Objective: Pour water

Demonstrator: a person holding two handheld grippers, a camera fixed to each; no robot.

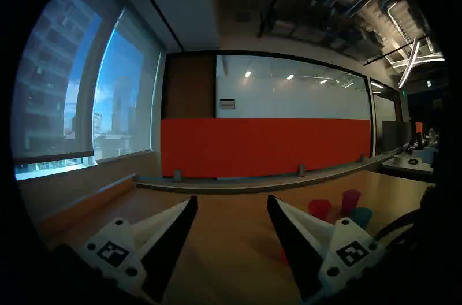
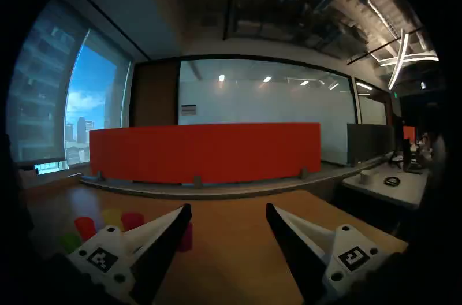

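Observation:
In the left gripper view my left gripper is open above the wooden desk, with nothing between its fingers. To its right stand a red cup, a purple cup and a teal cup. In the right gripper view my right gripper is also open and holds nothing. Left of it, on the desk, stand a red cup, a yellow cup, a pink cup and a green cup. A further magenta cup shows behind the left finger.
A red divider panel with a grey rail runs along the desk's far edge. Windows fill the left wall. A neighbouring white desk with small items stands at the right.

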